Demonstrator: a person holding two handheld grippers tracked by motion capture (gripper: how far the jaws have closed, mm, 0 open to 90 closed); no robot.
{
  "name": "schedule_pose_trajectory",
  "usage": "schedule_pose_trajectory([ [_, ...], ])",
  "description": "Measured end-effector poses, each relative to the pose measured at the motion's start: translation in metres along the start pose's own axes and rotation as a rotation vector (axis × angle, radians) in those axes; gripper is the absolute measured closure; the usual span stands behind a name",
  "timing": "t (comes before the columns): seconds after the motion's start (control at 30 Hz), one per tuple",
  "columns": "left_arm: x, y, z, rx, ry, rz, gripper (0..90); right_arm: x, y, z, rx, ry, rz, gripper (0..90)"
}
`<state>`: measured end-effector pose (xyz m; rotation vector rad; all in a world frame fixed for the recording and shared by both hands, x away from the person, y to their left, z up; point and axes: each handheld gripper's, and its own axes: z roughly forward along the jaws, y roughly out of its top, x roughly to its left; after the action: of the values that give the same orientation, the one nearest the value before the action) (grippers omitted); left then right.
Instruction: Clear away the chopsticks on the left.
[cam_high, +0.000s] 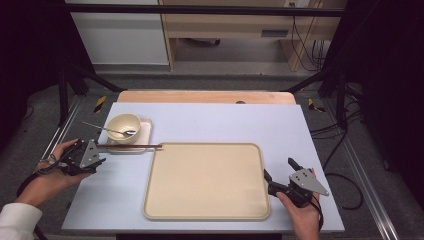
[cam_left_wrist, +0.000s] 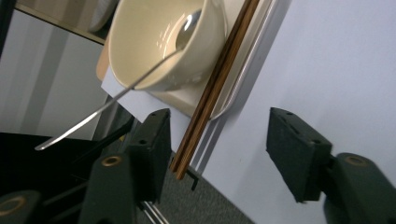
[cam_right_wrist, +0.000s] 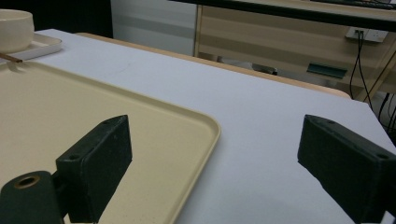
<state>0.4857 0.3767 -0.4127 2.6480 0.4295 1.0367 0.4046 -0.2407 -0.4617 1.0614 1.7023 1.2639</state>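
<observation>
One cream bowl held one spoon and sat on one small square plate at the desk's left; two brown chopsticks lay across the plate's near edge. The left claw stood released around the chopsticks' end, not gripping. One large tray held nothing, the right claw released beside it

1 bowl, 1 spoon, 2 chopsticks, 2 trays, 2 grippers
</observation>
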Motion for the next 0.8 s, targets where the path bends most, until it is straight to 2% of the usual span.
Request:
schedule_pose_trajectory([
  [0.1,0.007,-0.007,0.008,0.043,-0.019,0.028,46.6,0.0,0.0,0.0,0.003,-0.001,-0.004,10.6],
  [0.2,0.012,-0.012,0.013,0.061,-0.029,0.042,53.2,0.001,0.0,0.001,0.006,-0.002,-0.009,10.8],
  [0.37,0.021,-0.02,0.025,0.098,-0.068,0.081,58.0,0.001,-0.001,0.002,0.01,-0.001,-0.013,11.2],
  [0.43,0.023,-0.022,0.029,0.102,-0.074,0.084,60.7,0.001,-0.001,0.002,0.014,-0.002,-0.016,11.2],
  [0.7,0.025,-0.018,0.036,0.121,-0.086,0.137,65.3,0.002,-0.002,0.003,0.023,-0.002,-0.014,11.6],
  [0.8,0.025,-0.015,0.039,0.15,-0.086,0.185,66.4,0.003,-0.002,0.004,0.022,0.001,-0.018,11.9],
])
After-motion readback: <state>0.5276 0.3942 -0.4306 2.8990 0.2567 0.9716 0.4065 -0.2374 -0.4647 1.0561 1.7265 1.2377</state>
